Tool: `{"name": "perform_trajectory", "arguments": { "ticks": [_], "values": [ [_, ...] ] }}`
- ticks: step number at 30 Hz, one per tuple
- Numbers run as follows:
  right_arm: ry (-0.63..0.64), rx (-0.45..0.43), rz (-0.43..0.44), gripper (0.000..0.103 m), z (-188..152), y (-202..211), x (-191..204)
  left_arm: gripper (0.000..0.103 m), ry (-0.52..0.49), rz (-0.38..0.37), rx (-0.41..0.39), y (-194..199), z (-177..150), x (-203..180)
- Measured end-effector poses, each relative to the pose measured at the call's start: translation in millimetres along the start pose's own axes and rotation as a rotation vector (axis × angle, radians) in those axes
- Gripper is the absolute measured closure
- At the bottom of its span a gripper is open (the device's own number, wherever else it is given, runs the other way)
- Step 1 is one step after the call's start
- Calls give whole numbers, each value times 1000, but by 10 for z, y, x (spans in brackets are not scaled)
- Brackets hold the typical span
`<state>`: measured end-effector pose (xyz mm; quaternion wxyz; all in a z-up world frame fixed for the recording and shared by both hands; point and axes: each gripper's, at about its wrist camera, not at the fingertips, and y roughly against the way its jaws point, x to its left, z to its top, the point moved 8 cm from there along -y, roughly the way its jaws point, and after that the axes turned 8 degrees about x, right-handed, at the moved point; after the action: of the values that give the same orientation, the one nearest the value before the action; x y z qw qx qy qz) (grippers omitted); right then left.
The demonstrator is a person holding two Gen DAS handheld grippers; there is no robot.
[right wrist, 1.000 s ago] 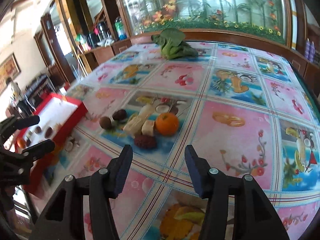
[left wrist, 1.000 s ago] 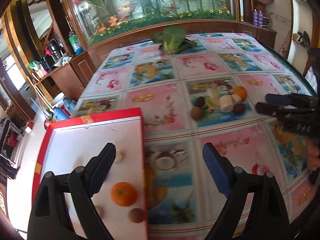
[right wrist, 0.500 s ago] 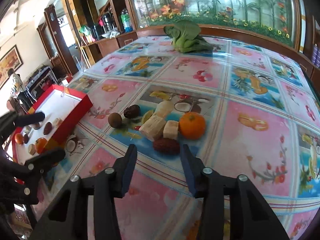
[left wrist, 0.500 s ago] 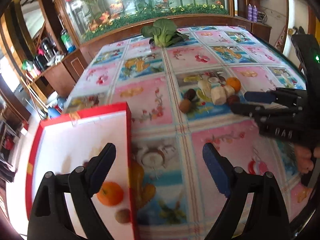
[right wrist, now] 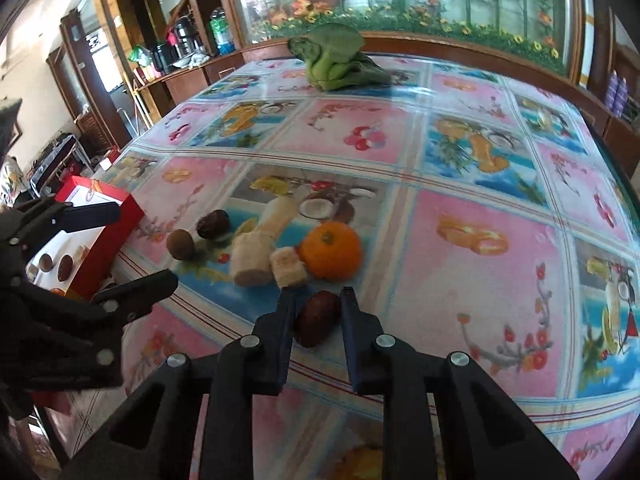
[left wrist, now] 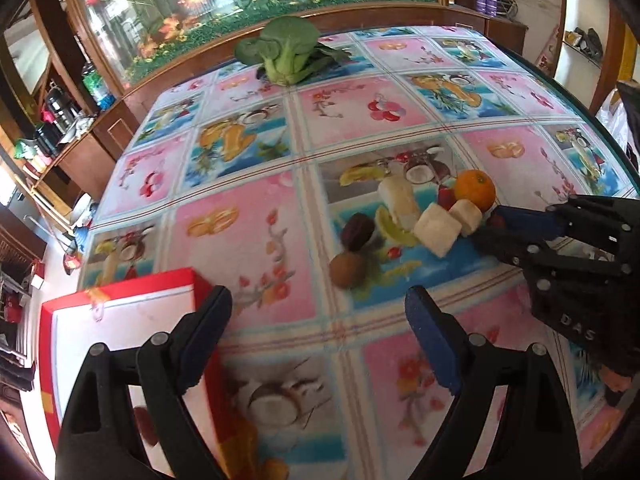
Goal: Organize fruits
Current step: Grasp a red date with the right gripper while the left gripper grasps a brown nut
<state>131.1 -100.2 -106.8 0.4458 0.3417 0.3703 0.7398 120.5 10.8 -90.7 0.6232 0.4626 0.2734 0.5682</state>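
In the left wrist view, the left gripper (left wrist: 318, 312) is seen with its jaws spread wide and nothing between them, above the fruit-print tablecloth (left wrist: 248, 248). A red box (left wrist: 120, 292) lies under its left finger. The fruit pile sits ahead to the right: an orange (left wrist: 474, 189), a kiwi (left wrist: 347, 269), a dark date (left wrist: 357, 230) and pale banana pieces (left wrist: 436, 229).

In the right wrist view, the right gripper (right wrist: 316, 300) is seen with jaws that have just been closing, now clamped on a dark red date (right wrist: 318, 318), just in front of the orange (right wrist: 331, 250). A leafy green vegetable (right wrist: 334, 60) lies at the far edge
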Motion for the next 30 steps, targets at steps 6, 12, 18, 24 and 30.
{"name": "perform_trajectory", "arguments": {
  "ticks": [6, 12, 18, 24, 30],
  "values": [
    [-26, 9, 15, 82, -24, 29, -40, 53, -7, -27, 36, -185, 56, -58],
    [-6, 3, -2, 82, -34, 40, -21, 73, 21, -82, 23, -232, 71, -67],
    [-26, 1, -7, 82, -35, 64, -108, 80, 40, -96, 8, -184, 18, -118],
    [-124, -32, -17, 82, -2, 156, -337, 80, 63, -110, -33, 42, -153, -147],
    [-221, -85, -69, 82, 15, 256, -568, 80, 72, -150, -93, 395, -401, -275]
  ]
}}
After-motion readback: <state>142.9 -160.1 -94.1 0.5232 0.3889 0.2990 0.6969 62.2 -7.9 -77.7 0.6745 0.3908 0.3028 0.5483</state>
